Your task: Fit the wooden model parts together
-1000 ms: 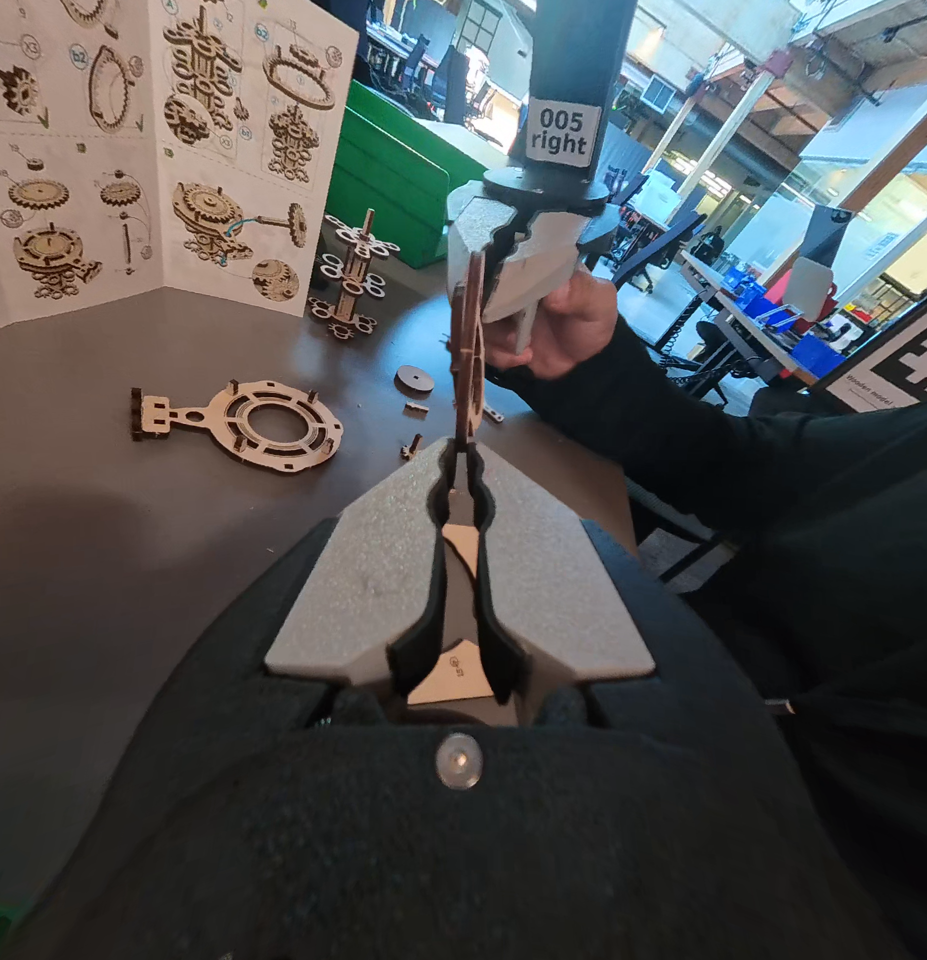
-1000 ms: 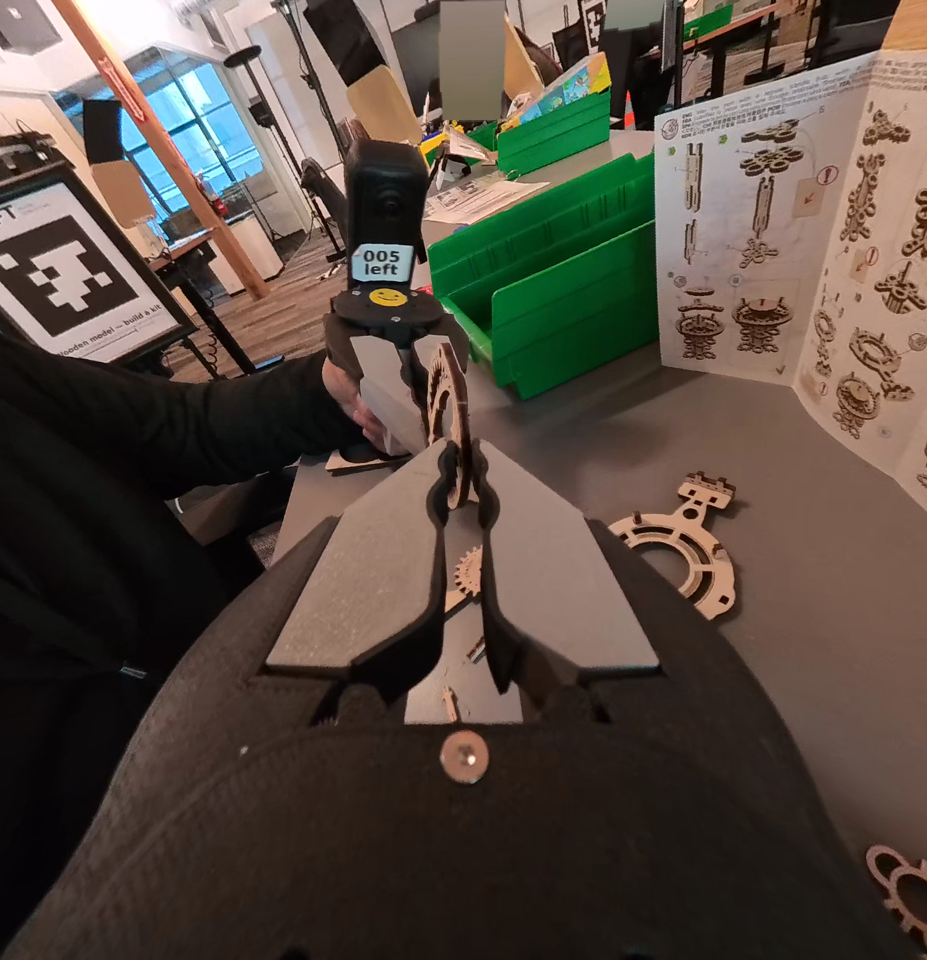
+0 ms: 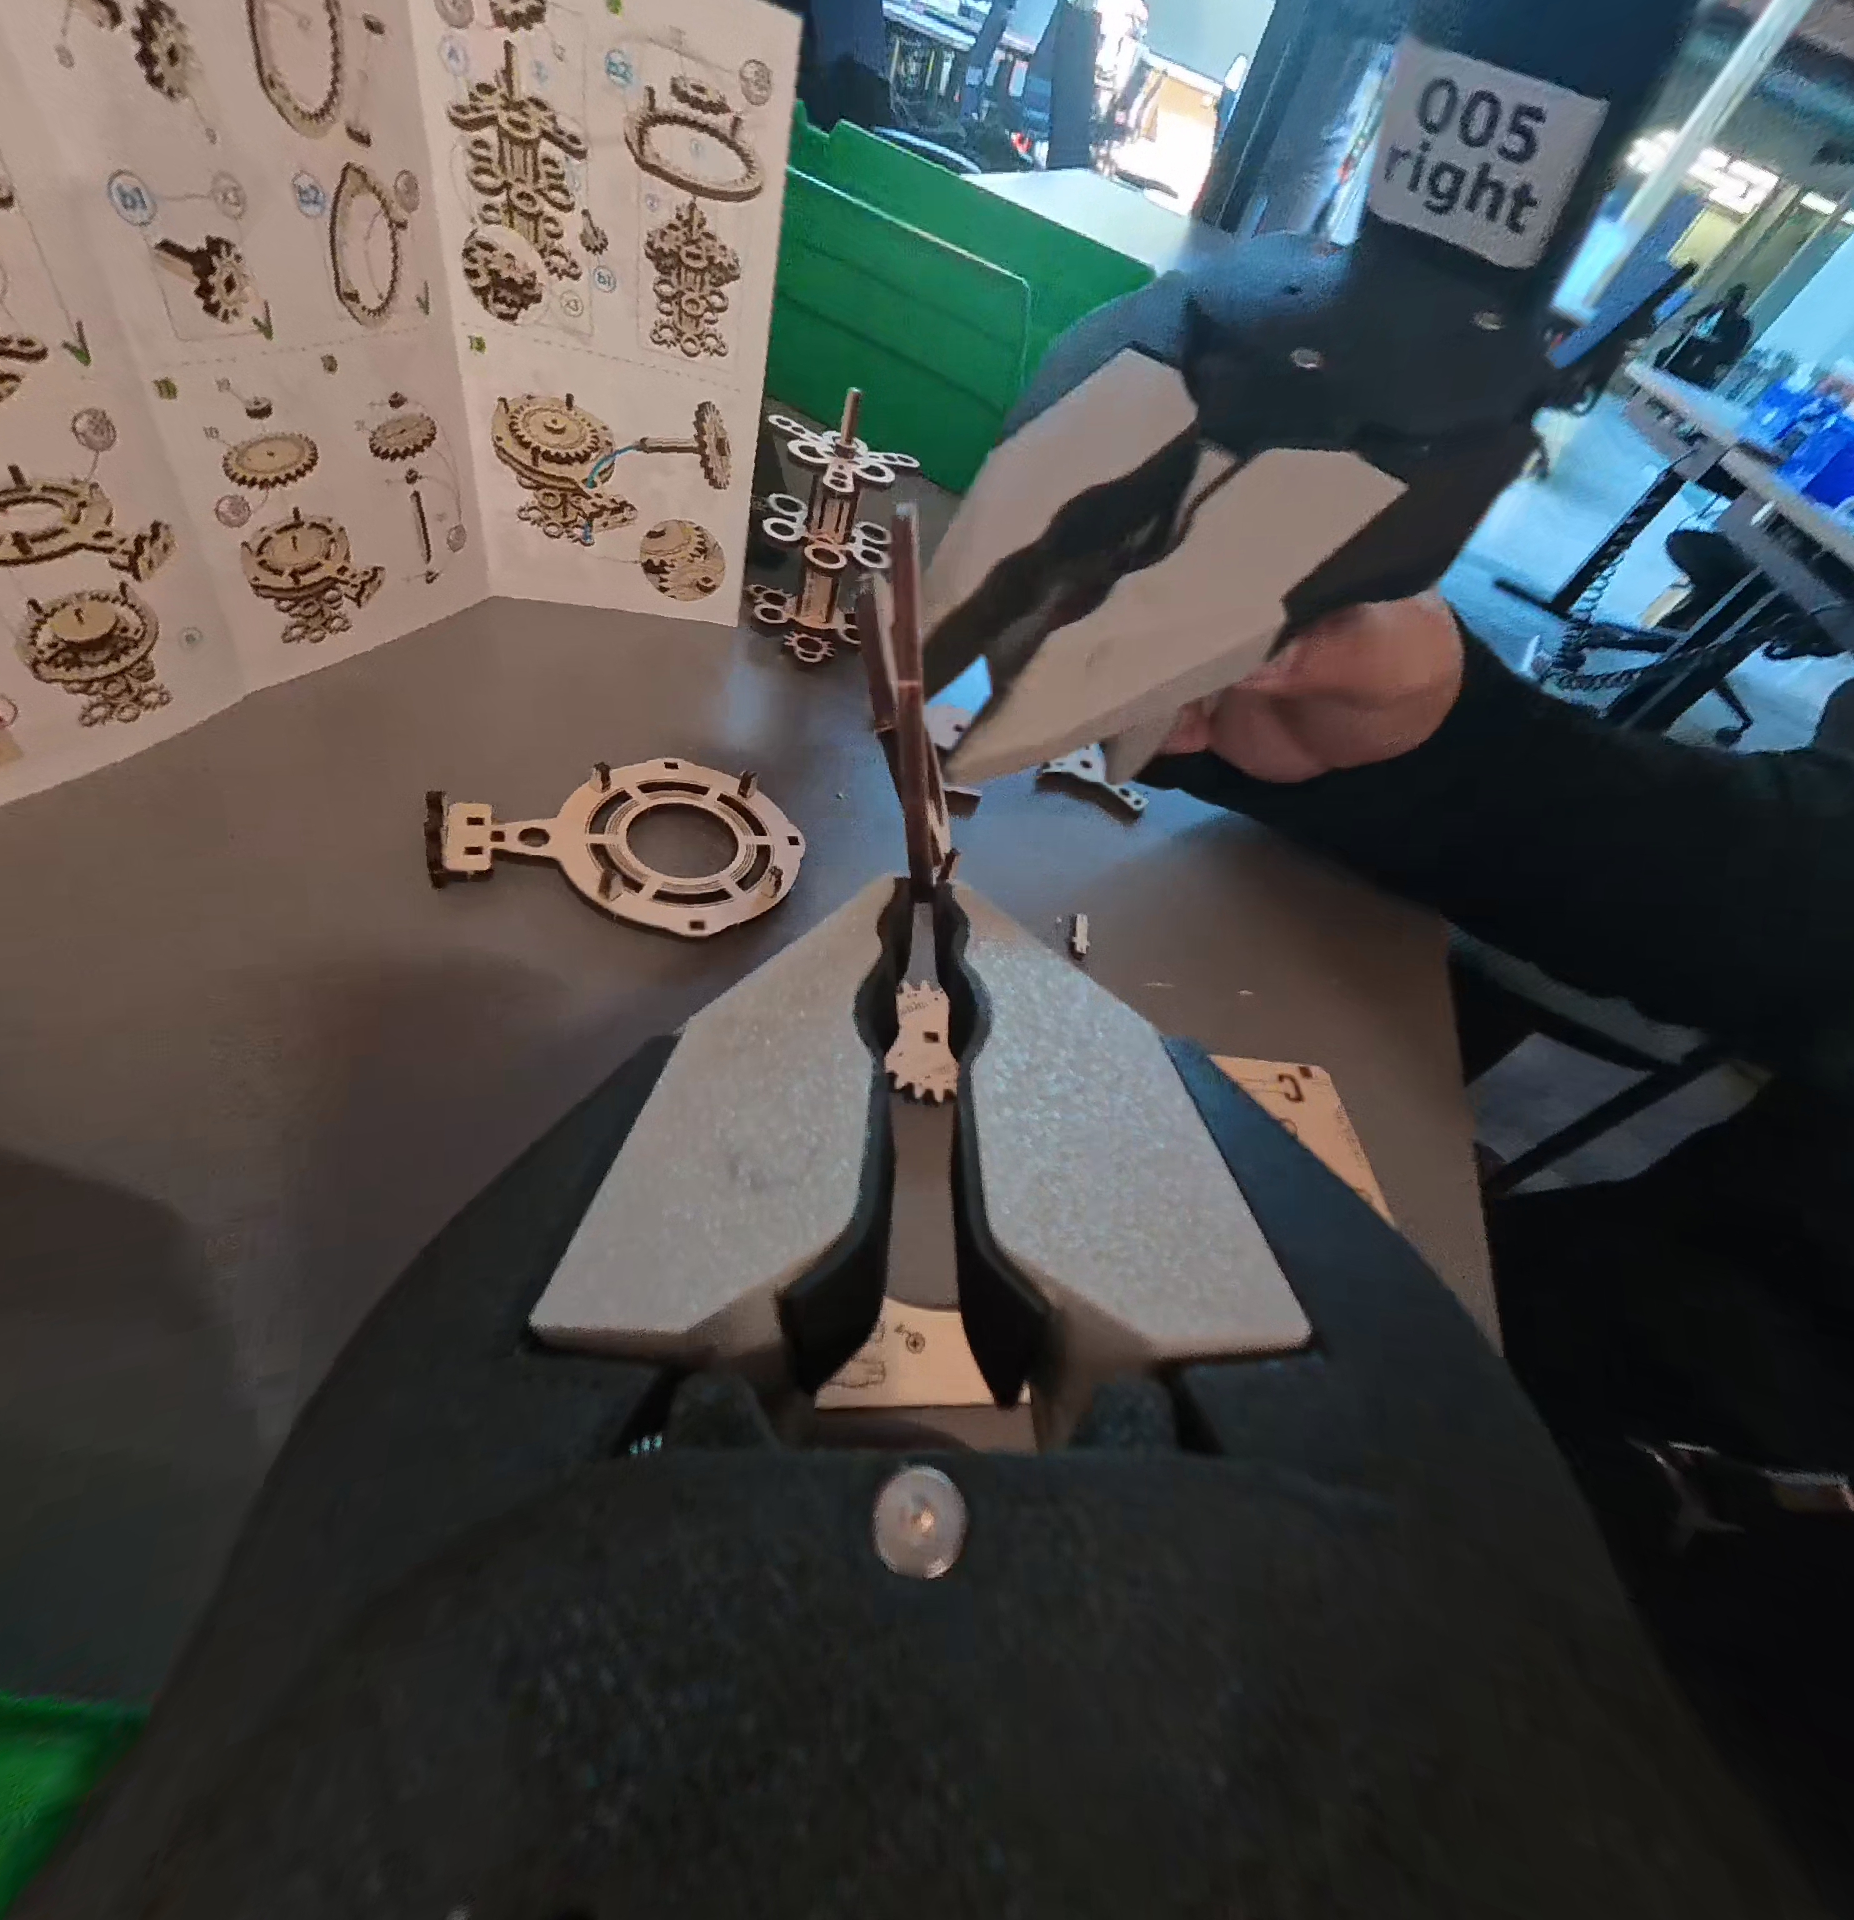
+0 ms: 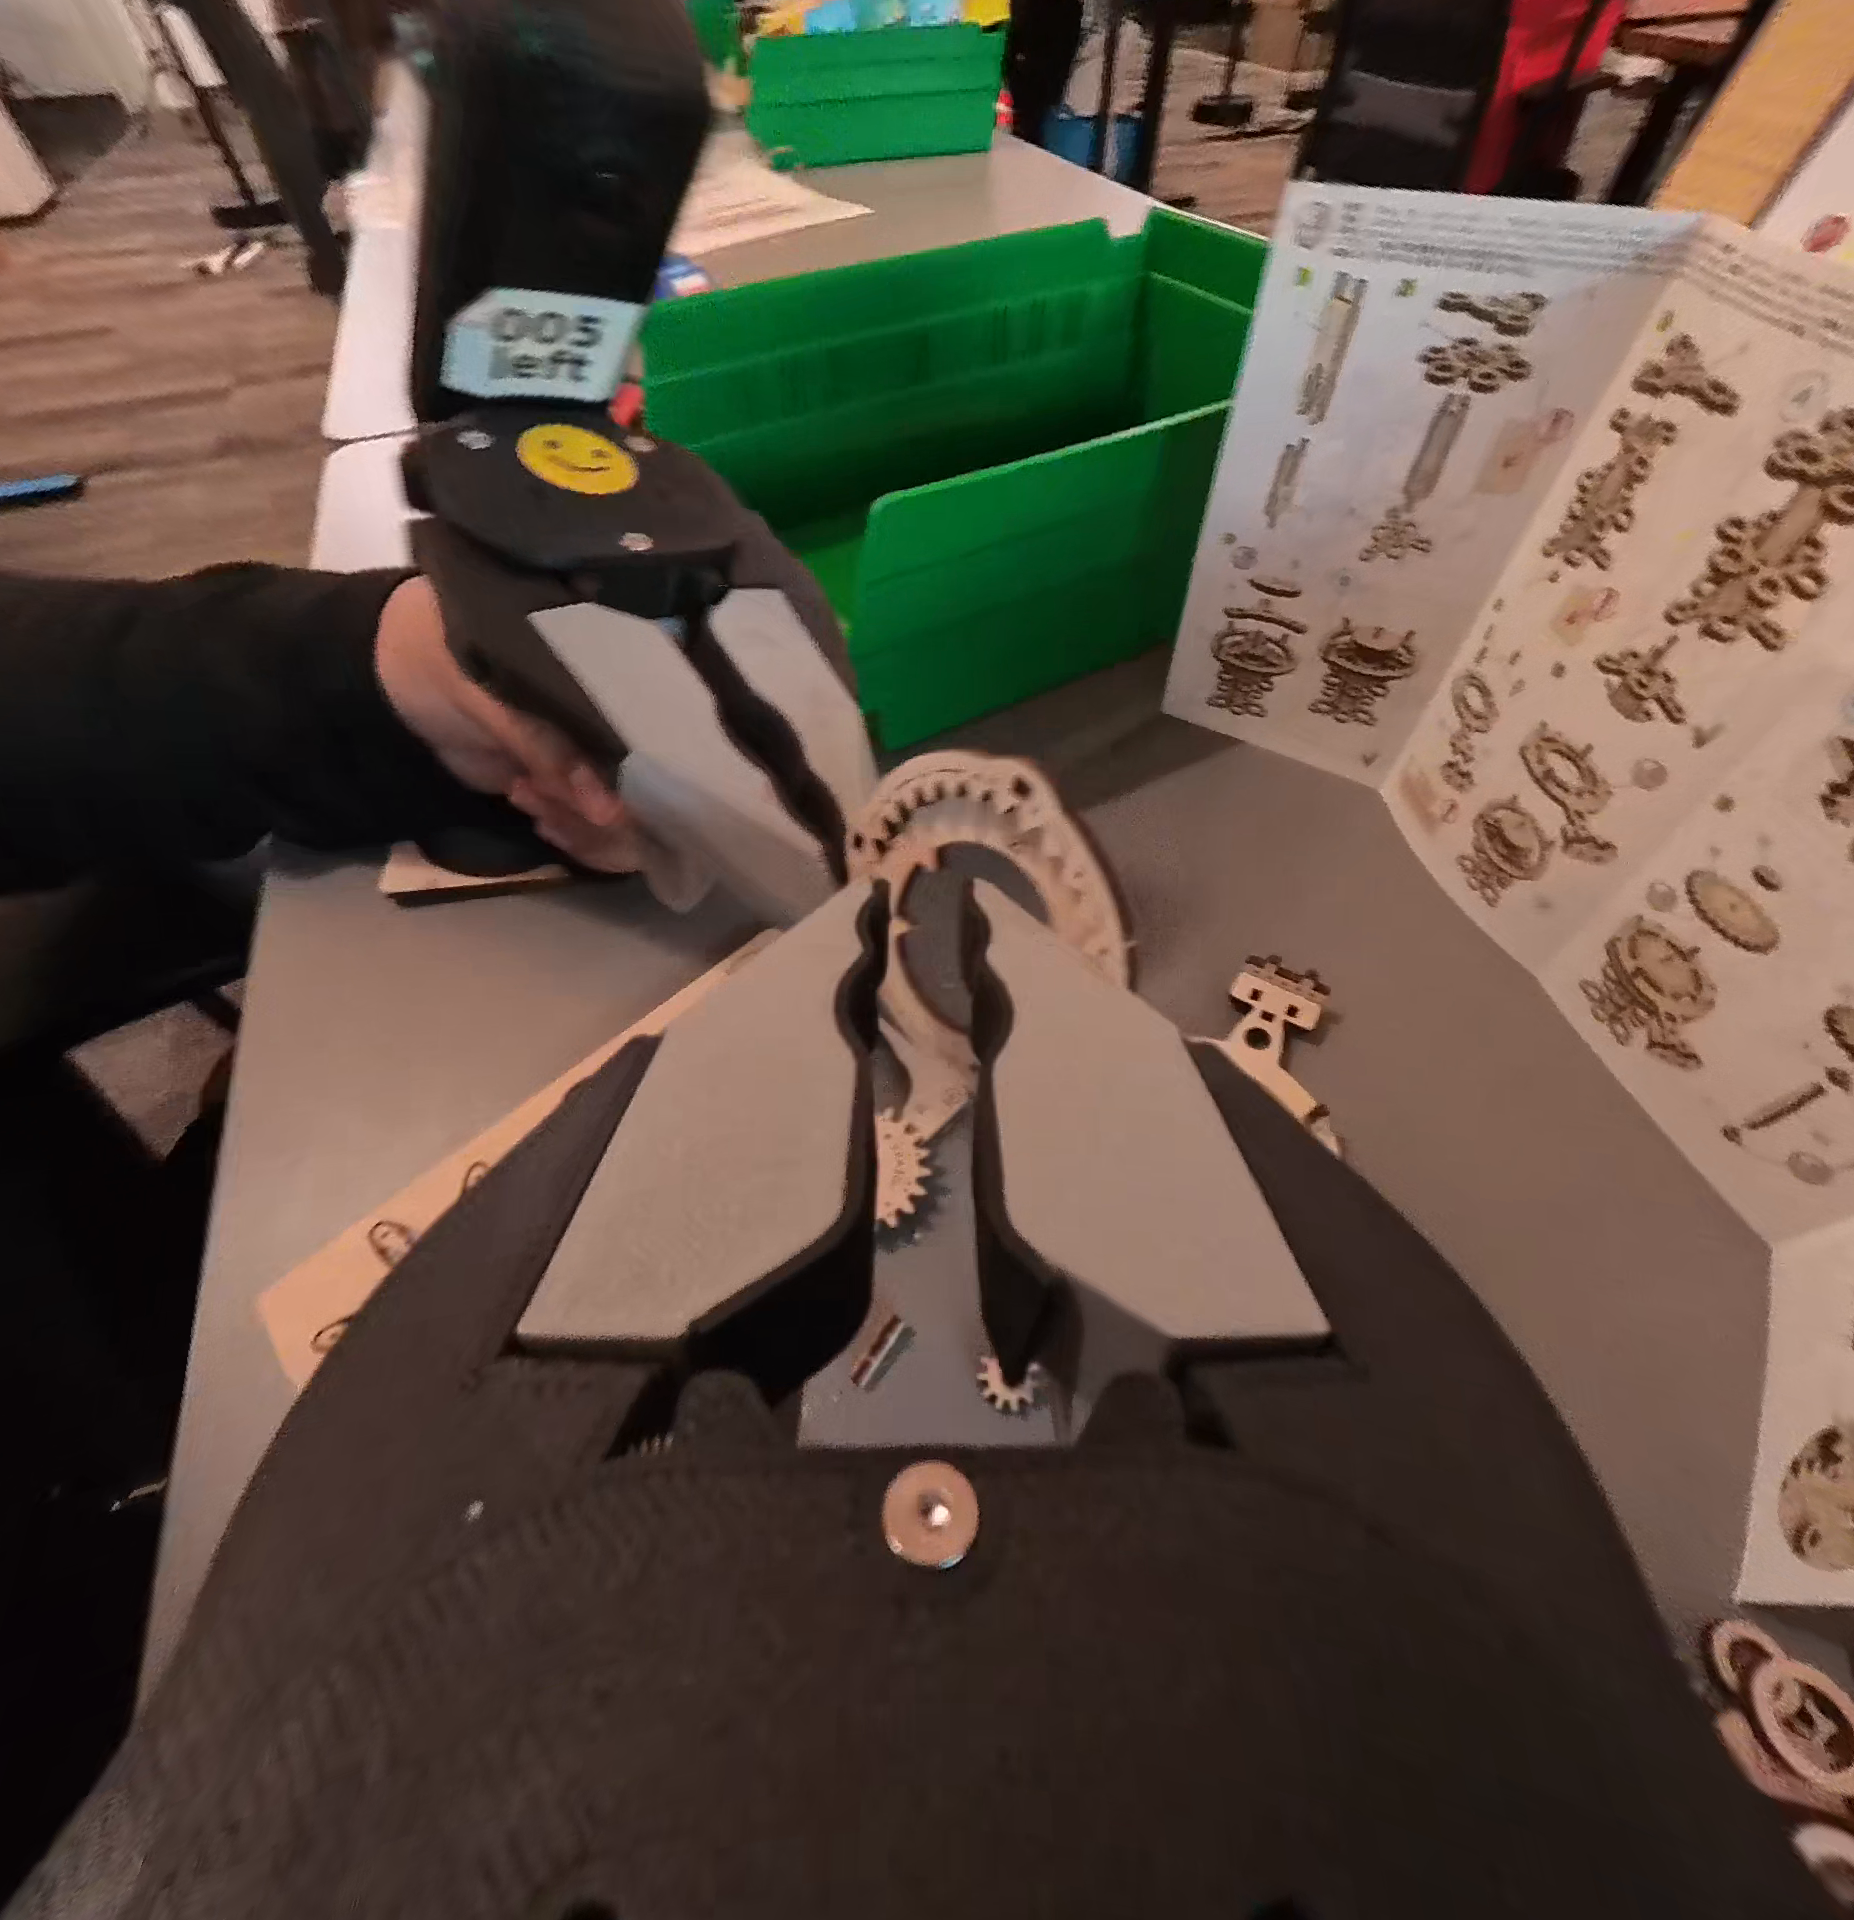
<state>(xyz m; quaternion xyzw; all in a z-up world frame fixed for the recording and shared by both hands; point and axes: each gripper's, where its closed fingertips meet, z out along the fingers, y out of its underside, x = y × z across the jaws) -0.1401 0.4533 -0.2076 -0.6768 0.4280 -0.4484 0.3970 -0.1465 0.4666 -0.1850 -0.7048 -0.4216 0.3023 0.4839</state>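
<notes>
Holding the toothed wooden ring (image 4: pixel 990 883) edge-on above the table (image 3: pixel 279 1039), your left gripper (image 3: pixel 918 894) is clamped on its lower rim, while the right gripper (image 4: pixel 918 914) stands slightly parted around it — gripping nothing firmly, by my reading. It's thin, light, brittle plywood — take it by the solid rim, never the teeth.

toothed wooden ring (image 4: pixel 990 831), upright, held above table

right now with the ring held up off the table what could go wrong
1. The left tongs pinch the toothed ring only at its thin edge, so it might pivot or slip out.
2. The right tongs are open close to the ring; closing off-centre could knock it loose or chip teeth.
3. If dropped, it would likely hit the small gear below.
</notes>
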